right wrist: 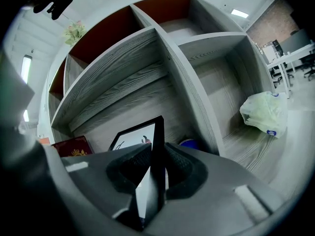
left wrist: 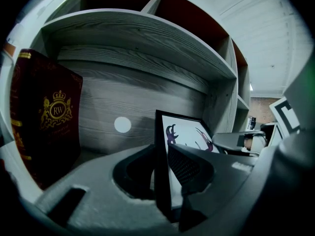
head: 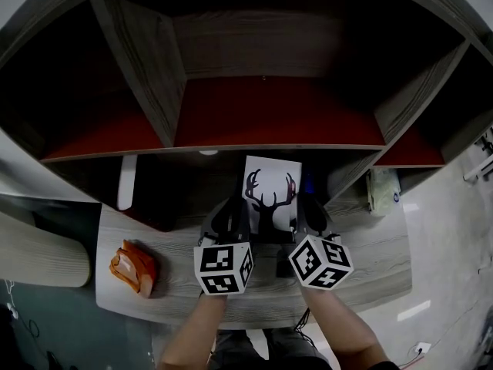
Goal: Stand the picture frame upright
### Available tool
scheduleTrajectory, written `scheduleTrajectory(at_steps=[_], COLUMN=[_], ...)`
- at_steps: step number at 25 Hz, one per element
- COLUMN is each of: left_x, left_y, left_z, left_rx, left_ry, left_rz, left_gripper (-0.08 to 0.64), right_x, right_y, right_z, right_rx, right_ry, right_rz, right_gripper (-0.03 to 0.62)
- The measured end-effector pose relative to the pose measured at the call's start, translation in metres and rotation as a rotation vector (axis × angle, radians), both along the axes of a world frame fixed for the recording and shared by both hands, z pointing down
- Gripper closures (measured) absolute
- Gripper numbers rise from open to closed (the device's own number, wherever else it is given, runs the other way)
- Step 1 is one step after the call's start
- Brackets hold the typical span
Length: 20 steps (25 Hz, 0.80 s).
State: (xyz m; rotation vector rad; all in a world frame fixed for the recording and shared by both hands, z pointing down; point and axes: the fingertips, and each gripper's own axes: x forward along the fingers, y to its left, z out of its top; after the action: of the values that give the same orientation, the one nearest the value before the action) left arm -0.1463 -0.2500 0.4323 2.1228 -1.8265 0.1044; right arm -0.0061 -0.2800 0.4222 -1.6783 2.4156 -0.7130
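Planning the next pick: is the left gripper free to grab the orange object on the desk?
Likely not yet: the left gripper is clamped on the picture frame; the orange object itself lies unobstructed.

This looks like an office workroom. A grey wood-grain shelving unit [head: 146,75] with red back panels stands here, with white desks [right wrist: 283,58] and wheeled chairs [right wrist: 307,70] beyond it. Strip lights [right wrist: 240,13] line a white ceiling beside a brick wall [right wrist: 268,21].
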Motion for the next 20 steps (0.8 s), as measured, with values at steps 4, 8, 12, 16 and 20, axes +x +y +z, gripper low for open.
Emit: scheduleTrajectory(at_steps=[4, 8, 12, 16, 20], left_x=[-0.001, -0.004, -0.006, -0.009, -0.009], left_y=[-0.007, -0.015, -0.021, -0.027, -0.032], left_z=[-0.005, -0.008, -0.010, -0.008, -0.002], left_rx=[0.042, 0.060, 0.071, 0.067, 0.055], left_ry=[-0.004, 0.000, -0.001, -0.009, -0.007], left_rz=[-0.009, -0.026, -0.033, -0.034, -0.018], left_gripper=[0.482, 0.482, 0.483, 0.483, 0.482], right_x=[-0.001, -0.004, -0.007, -0.011, -0.012], right_y=[-0.008, -0.018, -0.026, -0.034, -0.039], right_z=[-0.004, -0.007, -0.008, -0.007, -0.005], right_rx=[0.027, 0.052, 0.066, 0.075, 0.086], right_ry=[-0.003, 0.008, 0.013, 0.020, 0.028], right_rz=[-0.002, -0.008, -0.013, -0.029, -0.041], right_gripper=[0.529, 0.529, 0.529, 0.529, 0.529])
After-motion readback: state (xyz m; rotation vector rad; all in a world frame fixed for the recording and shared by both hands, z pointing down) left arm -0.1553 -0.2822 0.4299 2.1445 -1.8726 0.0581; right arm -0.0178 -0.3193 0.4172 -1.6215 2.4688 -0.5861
